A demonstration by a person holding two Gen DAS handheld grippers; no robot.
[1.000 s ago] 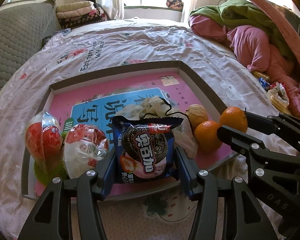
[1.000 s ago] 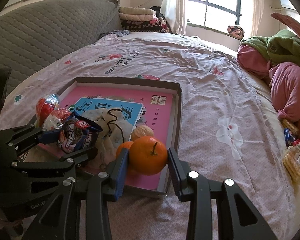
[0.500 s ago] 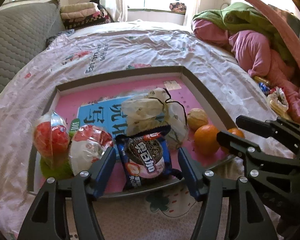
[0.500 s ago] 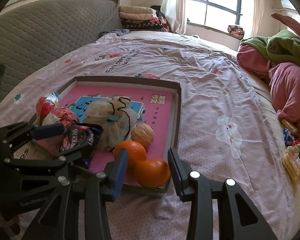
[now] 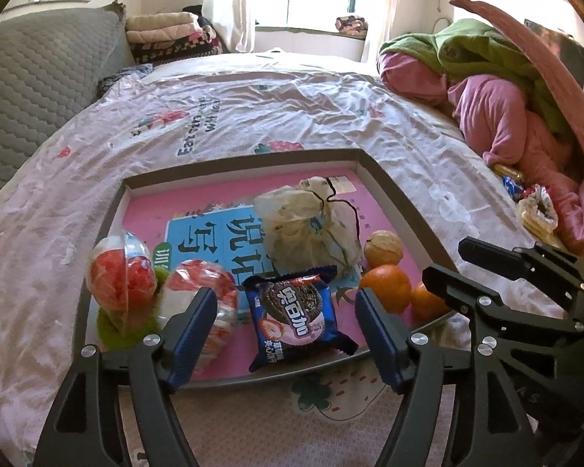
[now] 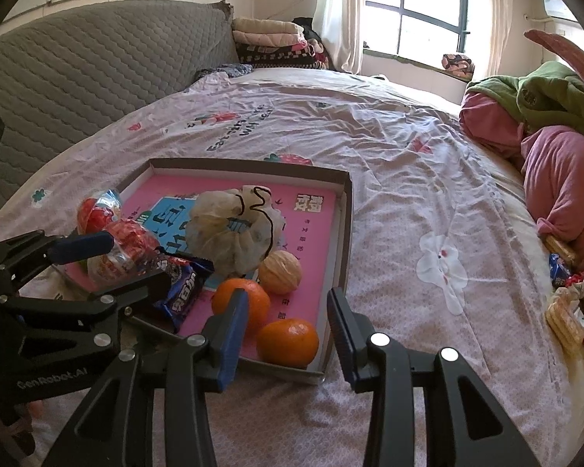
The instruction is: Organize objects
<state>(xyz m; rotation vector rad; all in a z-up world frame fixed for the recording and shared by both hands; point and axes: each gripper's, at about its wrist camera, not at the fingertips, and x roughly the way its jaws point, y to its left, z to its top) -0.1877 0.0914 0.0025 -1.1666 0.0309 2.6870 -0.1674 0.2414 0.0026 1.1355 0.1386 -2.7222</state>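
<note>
A shallow cardboard tray [image 5: 385,190] with a pink floor lies on the bed; it also shows in the right wrist view [image 6: 346,210]. In it lie a blue cookie packet [image 5: 298,319], two red-and-white wrapped snacks [image 5: 122,280], a cloth drawstring pouch [image 5: 307,225], a walnut [image 5: 383,248] and two oranges [image 5: 385,287]. My left gripper [image 5: 284,334] is open and empty, just in front of the cookie packet. My right gripper [image 6: 286,330] is open and empty, with the nearest orange [image 6: 288,342] lying in the tray between its fingers.
A pile of pink and green bedding [image 5: 498,89] lies at the right. Loose snack packets [image 6: 568,303] lie beside it on the sheet. A grey quilted headboard [image 6: 78,70] and folded blankets [image 6: 276,39] stand at the back left.
My left gripper opened and let go of the cookie packet, which now lies in the tray. My right gripper let go of the orange into the tray corner. Both pulled back.
</note>
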